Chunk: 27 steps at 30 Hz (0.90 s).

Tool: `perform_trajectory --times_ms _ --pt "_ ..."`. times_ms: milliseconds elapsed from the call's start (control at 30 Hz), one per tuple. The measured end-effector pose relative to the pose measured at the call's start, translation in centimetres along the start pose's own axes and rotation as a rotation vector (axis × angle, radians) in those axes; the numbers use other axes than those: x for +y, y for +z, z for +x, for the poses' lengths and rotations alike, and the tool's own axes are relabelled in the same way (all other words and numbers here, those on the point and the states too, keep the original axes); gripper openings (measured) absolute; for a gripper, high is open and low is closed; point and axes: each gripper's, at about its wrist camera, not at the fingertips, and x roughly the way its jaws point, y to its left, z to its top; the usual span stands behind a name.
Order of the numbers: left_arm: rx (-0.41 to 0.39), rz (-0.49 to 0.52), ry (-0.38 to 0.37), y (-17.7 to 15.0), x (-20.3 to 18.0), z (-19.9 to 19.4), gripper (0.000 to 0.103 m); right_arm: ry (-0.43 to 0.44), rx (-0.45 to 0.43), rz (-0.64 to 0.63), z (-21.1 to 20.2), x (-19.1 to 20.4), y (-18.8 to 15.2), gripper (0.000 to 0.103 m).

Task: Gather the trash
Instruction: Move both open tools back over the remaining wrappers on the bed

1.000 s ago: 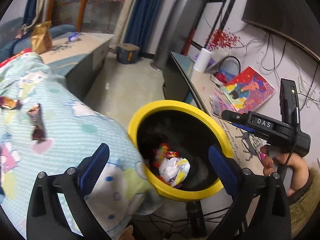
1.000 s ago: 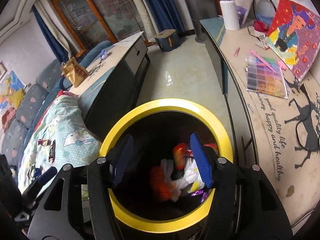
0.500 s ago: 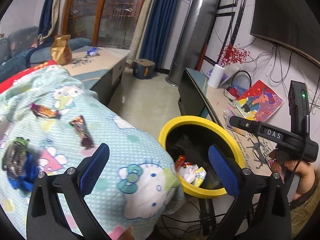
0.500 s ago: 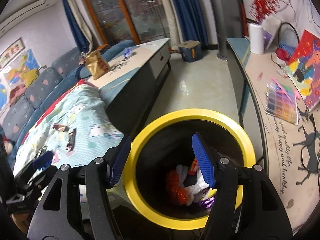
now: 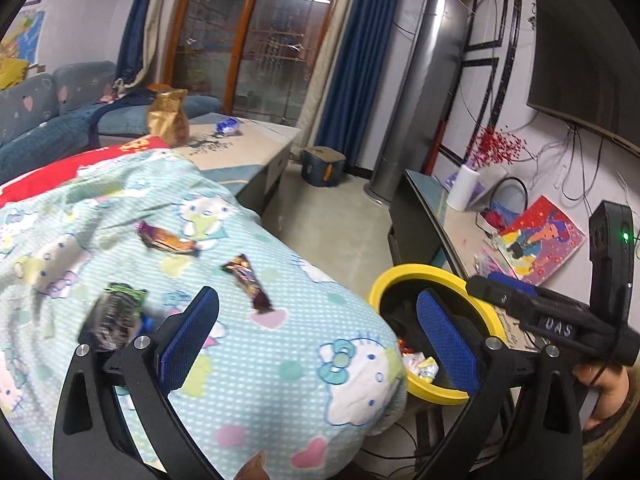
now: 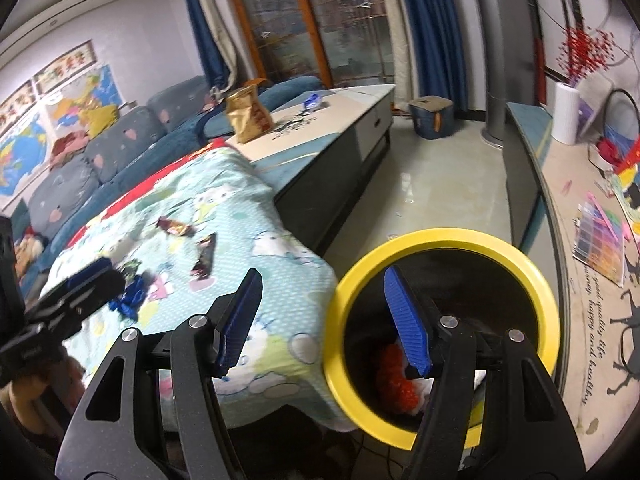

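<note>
Ahead of both empty, open hand-held grippers, left and right: approach one wrapper squarely, then close.

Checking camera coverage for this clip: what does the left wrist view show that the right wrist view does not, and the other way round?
Only the left wrist view shows the wall-mounted TV and the painting leaning under it. Only the right wrist view shows the wall maps above the sofa and the bead tray on the side counter. Both show the yellow-rimmed bin with trash inside, the cartoon blanket with wrappers on it, the brown snack bag, and each view's own open, empty gripper, left and right.
</note>
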Motion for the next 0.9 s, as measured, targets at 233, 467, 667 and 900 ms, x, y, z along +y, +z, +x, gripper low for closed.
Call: perform_trajectory --times_ms 233,467,667,900 --pt "-0.047 -0.043 0.052 0.4 2.8 -2.0 0.096 0.034 0.0 -0.062 -0.2 3.0 -0.3 0.056" --pt "-0.074 -0.094 0.086 0.4 5.6 -3.5 0.096 0.07 0.01 -0.124 0.1 5.9 -0.8 0.058" --pt "-0.092 -0.14 0.117 0.3 7.9 -4.8 0.096 0.097 0.015 -0.162 0.3 7.9 -0.8 0.058" --pt "-0.103 -0.188 0.146 -0.1 10.2 -5.6 0.096 0.121 0.031 -0.197 0.7 9.9 -1.1 0.058"
